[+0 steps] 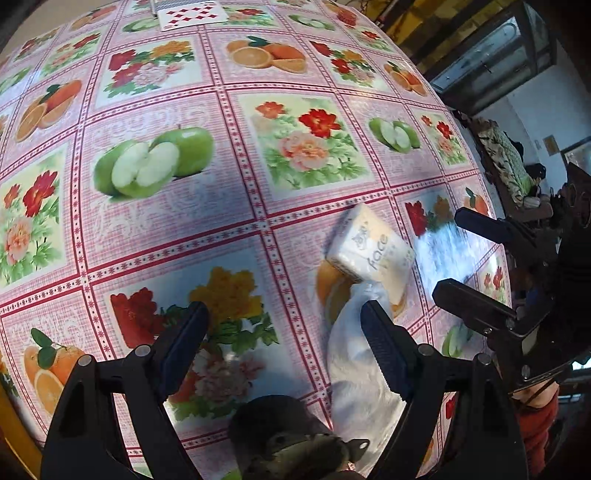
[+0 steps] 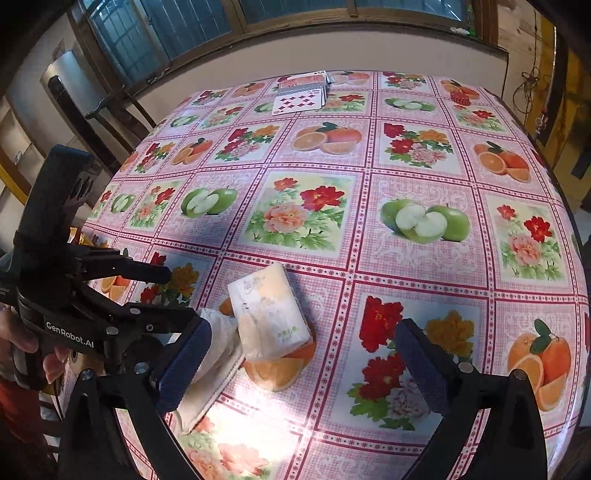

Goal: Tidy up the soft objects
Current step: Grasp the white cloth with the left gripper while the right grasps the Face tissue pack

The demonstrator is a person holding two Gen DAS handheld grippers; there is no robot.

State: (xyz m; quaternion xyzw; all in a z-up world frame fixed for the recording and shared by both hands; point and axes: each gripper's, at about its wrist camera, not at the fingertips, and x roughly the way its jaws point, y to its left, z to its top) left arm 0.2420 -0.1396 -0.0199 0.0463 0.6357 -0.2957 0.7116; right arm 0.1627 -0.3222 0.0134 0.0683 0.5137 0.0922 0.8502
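A wrapped tissue pack [image 1: 369,254] [image 2: 269,317] lies on the fruit-print tablecloth [image 1: 236,206] [image 2: 369,266] near its front edge. Beside it lies a flatter, crumpled white soft packet [image 1: 354,369] [image 2: 210,373], touching the pack. My left gripper [image 1: 284,339] [image 2: 181,295] is open, and its right finger stands over the white packet. My right gripper [image 2: 303,365] [image 1: 447,251] is open too; its left finger overlaps the white packet and the tissue pack sits just ahead between the fingers. Neither gripper holds anything.
Playing cards [image 1: 192,14] [image 2: 299,99] are spread at the table's far edge. A dark chair [image 2: 103,107] stands past the far left corner, with a wall and window behind. A hand [image 2: 22,339] holds the left gripper's handle.
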